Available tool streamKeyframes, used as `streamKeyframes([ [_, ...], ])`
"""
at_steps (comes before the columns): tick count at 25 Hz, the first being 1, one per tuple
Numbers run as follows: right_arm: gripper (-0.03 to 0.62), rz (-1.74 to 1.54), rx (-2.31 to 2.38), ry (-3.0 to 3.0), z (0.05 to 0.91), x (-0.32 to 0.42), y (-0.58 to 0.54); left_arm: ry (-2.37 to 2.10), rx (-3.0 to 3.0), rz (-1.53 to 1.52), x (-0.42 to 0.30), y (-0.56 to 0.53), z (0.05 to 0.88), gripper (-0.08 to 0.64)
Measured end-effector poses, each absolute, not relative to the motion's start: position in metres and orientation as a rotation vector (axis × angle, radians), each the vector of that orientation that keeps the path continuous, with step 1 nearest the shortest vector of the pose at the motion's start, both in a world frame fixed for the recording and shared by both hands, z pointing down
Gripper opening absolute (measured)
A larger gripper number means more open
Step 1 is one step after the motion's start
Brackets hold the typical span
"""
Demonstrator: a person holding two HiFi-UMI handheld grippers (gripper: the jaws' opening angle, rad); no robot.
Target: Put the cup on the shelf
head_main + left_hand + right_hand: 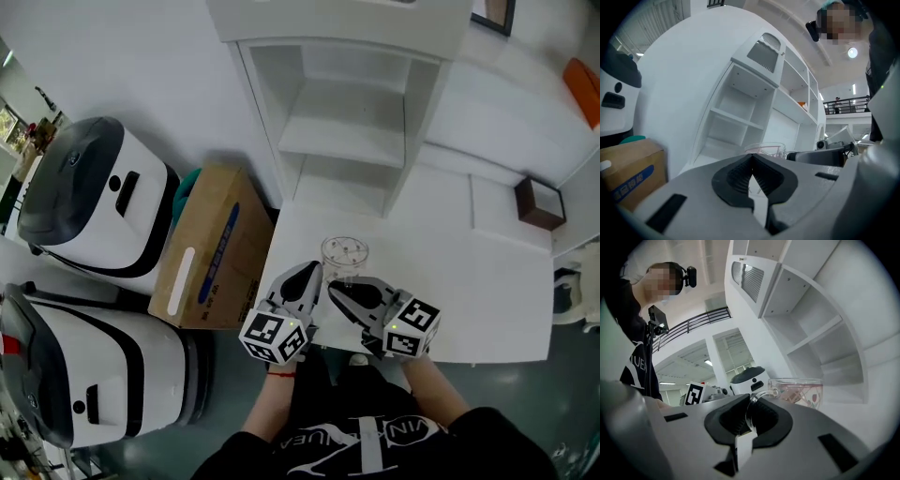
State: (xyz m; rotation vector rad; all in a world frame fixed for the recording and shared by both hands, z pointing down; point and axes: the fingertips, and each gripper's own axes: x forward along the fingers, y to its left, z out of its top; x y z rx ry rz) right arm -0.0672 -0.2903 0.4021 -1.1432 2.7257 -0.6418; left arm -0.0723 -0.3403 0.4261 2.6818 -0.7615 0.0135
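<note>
Right gripper (749, 401) — on cup (799, 392) handle

cup (345, 257) — clear glass, upright on table (487, 300) | shelf (345, 141) — white; just behind

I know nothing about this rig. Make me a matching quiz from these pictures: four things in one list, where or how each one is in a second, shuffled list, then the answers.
Things:
1. cup
2. cardboard box
3. left gripper
4. right gripper

Place or state:
A. on the floor, beside the table
B. shut on a glass handle
C. standing on the table in front of the shelf
D. shut, holding nothing

Pairs: 1-C, 2-A, 3-D, 4-B
</note>
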Motion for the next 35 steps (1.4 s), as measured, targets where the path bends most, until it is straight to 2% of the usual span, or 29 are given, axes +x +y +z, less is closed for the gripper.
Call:
streamKeyframes([
  [15,0.014,-0.689,-1.324,2.621,0.437,-0.049,-0.373,-0.585,2.673,0.063,-0.048,-0.421,0.462,0.005],
  [35,0.014,-0.584,-1.432,2.608,0.465,-0.009,-0.449,-0.541,2.713,0.041,-0.002,-0.492,0.484,0.005],
])
